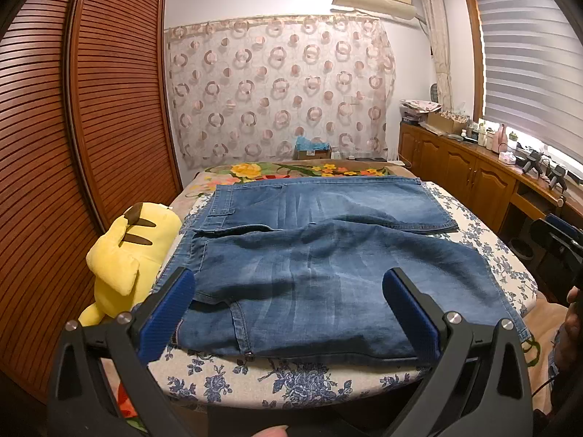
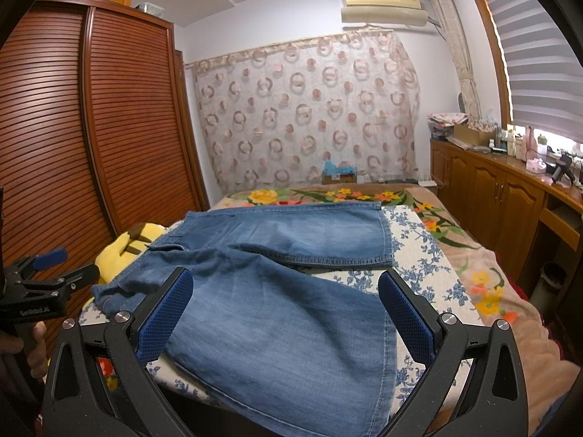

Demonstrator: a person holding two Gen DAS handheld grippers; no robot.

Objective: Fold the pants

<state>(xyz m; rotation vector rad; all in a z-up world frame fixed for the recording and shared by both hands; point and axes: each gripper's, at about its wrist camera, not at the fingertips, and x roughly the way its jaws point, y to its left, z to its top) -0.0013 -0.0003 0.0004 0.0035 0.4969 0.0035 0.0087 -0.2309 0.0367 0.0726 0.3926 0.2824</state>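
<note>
Blue denim pants (image 1: pixel 309 255) lie spread on a blue-flowered white board (image 1: pixel 291 378) on the bed, waistband to the left, both legs running right. My left gripper (image 1: pixel 291 291) hovers open above the near waist and zipper area, nothing between its blue pads (image 1: pixel 171 313). In the right wrist view the same pants (image 2: pixel 277 313) show the near leg with its hem toward the camera. My right gripper (image 2: pixel 286 291) stands open over that near leg and holds nothing. The left gripper (image 2: pixel 51 276) also shows at the left edge there, held by a hand.
A yellow plush toy (image 1: pixel 124 258) lies beside the board on the left. A louvred wooden wardrobe (image 1: pixel 91 109) stands close on the left; wooden cabinets (image 1: pixel 473 178) with clutter run along the right wall. A floral blanket (image 2: pixel 484 291) covers the bed.
</note>
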